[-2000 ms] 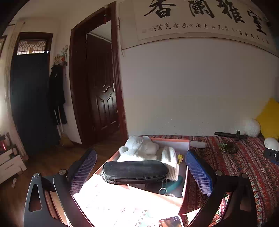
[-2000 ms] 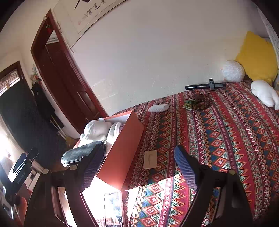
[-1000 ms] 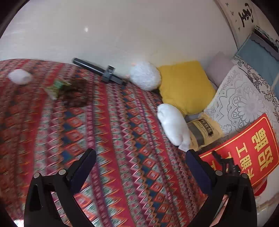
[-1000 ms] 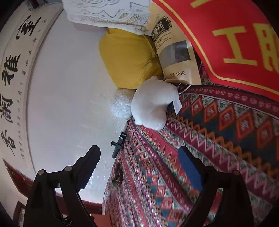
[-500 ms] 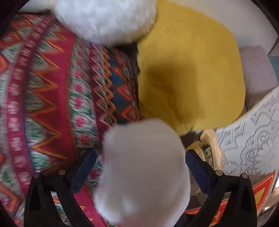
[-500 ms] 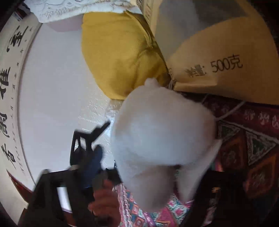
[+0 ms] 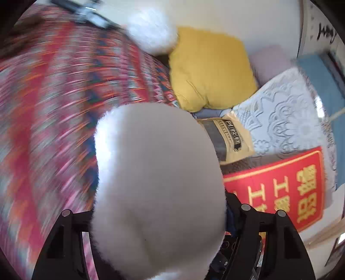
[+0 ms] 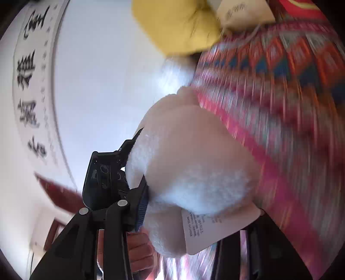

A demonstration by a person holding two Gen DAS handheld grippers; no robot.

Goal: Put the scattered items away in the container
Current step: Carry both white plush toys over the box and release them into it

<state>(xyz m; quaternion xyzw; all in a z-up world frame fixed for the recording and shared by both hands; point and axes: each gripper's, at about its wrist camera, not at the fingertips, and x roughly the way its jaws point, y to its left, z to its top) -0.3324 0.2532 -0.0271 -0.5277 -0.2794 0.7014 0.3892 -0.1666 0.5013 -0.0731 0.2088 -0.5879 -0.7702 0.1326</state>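
Observation:
A white plush toy (image 7: 157, 185) fills the middle of the left wrist view. My left gripper (image 7: 159, 217) is shut on it, its fingers mostly hidden by the fur. In the right wrist view the same plush toy (image 8: 194, 163) sits between my right gripper's fingers (image 8: 141, 206); my right gripper (image 8: 194, 213) is shut on it too, with its white label (image 8: 204, 230) hanging down. The other gripper's black body (image 8: 103, 176) and a hand show on the toy's left. The toy is lifted off the patterned bedspread (image 7: 54, 97). The container is out of view.
A yellow cushion (image 7: 207, 66), a fluffy white ball (image 7: 151, 32), a tan paper bag (image 7: 230, 137), a lace pillow (image 7: 291, 112) and a red sign (image 7: 280, 185) lie at the bed's head. A black rod (image 7: 86, 13) lies by the wall.
Both grippers swung from the orange box to the bed's head, closed in on the white plush toy and shut on it. It is now lifted and moving; the background blurs.

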